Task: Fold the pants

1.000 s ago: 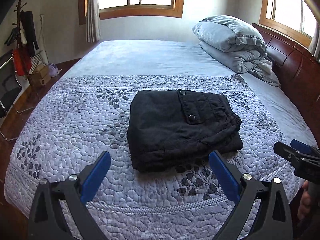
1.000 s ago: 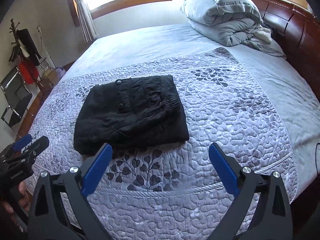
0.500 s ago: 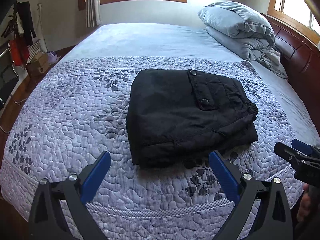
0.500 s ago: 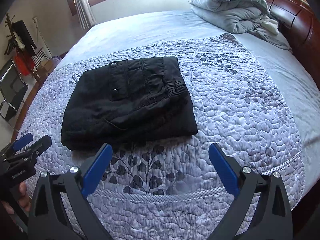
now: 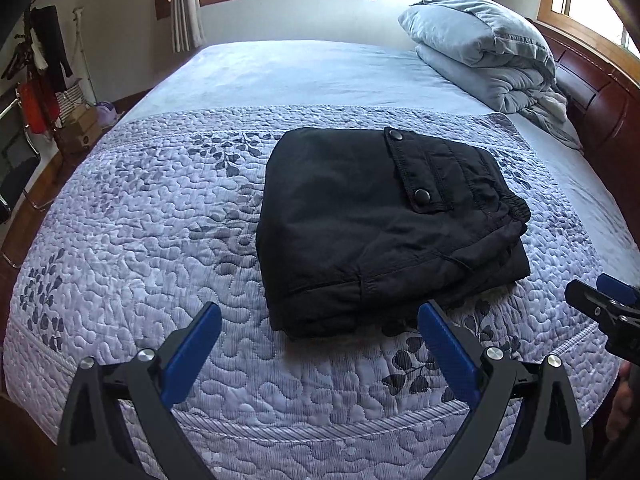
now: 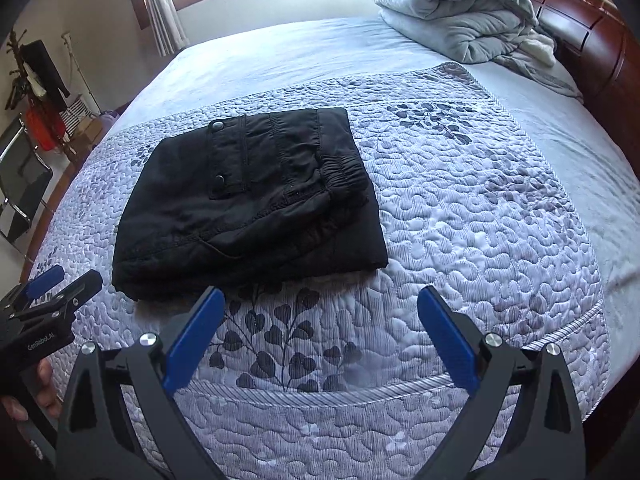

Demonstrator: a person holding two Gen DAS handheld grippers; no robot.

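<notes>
Black pants (image 5: 384, 224) lie folded into a thick rectangle on the quilted purple bedspread (image 5: 152, 232), a snap-button pocket flap on top. They also show in the right wrist view (image 6: 248, 204). My left gripper (image 5: 318, 320) is open and empty, just short of the pants' near edge. My right gripper (image 6: 320, 308) is open and empty, over the quilt in front of the pants' near right corner. Each gripper shows at the edge of the other's view: the right one (image 5: 608, 312) and the left one (image 6: 52, 300).
A folded grey duvet with a pillow (image 5: 484, 48) lies at the head of the bed by the dark wooden headboard (image 5: 600, 96). A chair and a clothes rack (image 5: 36, 64) stand on the floor to the left. The bed's near edge is just below the grippers.
Both grippers have moved forward and closer to the folded pants, which now look larger. The pants have not moved. Both grippers stay open.
</notes>
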